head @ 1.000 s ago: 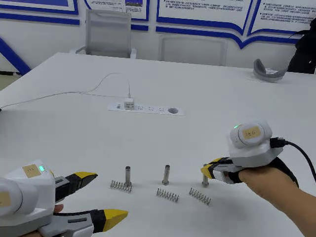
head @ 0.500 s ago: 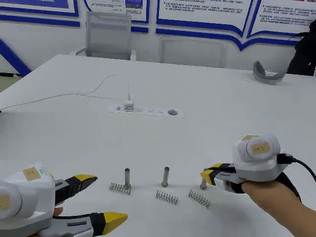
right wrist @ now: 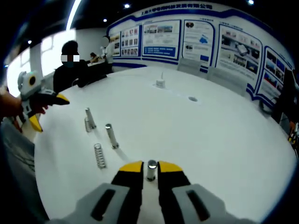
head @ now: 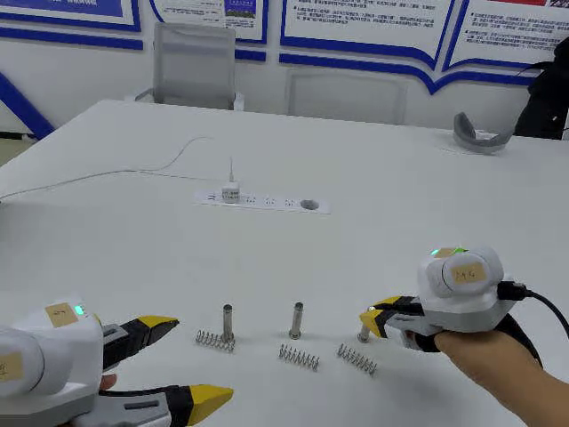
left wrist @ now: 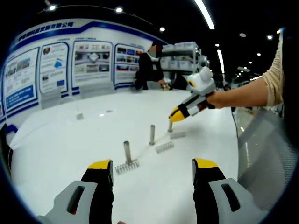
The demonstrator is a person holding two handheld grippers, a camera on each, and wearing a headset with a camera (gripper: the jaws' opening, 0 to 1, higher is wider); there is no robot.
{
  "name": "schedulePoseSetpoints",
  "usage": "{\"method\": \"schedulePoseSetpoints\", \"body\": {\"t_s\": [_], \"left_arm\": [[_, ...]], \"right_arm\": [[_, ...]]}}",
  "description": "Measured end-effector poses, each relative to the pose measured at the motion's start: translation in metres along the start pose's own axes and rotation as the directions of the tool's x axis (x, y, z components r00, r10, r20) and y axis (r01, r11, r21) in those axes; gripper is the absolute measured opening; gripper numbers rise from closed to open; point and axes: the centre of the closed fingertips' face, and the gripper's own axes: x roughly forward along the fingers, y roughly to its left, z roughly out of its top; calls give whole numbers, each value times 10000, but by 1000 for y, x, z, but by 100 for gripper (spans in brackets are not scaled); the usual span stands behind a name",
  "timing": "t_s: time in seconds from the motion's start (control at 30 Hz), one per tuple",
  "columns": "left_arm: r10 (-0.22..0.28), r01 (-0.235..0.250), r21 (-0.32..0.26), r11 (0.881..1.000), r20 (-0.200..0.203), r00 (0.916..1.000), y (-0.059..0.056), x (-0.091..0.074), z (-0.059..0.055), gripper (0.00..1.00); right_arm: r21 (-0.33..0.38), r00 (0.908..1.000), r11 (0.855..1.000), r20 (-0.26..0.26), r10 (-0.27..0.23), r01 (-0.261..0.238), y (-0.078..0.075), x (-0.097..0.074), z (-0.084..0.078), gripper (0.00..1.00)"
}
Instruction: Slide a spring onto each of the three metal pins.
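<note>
Over the last second the right gripper (head: pixel 372 318) has sunk lower over the table, its tips staying at the right pin (right wrist: pixel 151 169). The small drift of the rest of the scene looks like head movement. In the right gripper view the jaws are clamped on that pin's head, which fills the narrow gap between the yellow tips. The right spring (head: pixel 356 359) lies flat just beside and below those tips. The middle spring (head: pixel 299 358) and middle pin (head: pixel 296 318) lie further out to the gripper's left.

The left gripper (left wrist: pixel 153 164) hangs with its jaws spread wide and nothing between them. The left pin (left wrist: pixel 127 151) stands straight ahead of it, with the left spring (left wrist: pixel 127 165) lying at the pin's foot.

No pin carries a spring yet, so this looks like the first step — securing the right pin. Next, I judge, a spring must be picked up by its side coils with its end left open, then lined up with the pin's axis. The clamped jaws cover the pin's top, so either the grip shifts lower or the pin is lifted to free an end.
</note>
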Motion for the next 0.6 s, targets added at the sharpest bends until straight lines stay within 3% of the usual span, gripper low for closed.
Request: {"method": "schedulePoseSetpoints", "body": {"t_s": [0.1, 0.6], "left_arm": [[-9, 9, 26, 10000, 9, 10000, 0, 0, 0, 70], [-71, 70, 37, 10000, 31, 10000, -2, 2, 1, 70]], "right_arm": [[-29, 10000, 10000, 56, 21, -21, 1, -2, 2, 17], [-355, 9999, 9993, 35, 135, -134, 8, -19, -6, 18]]}}
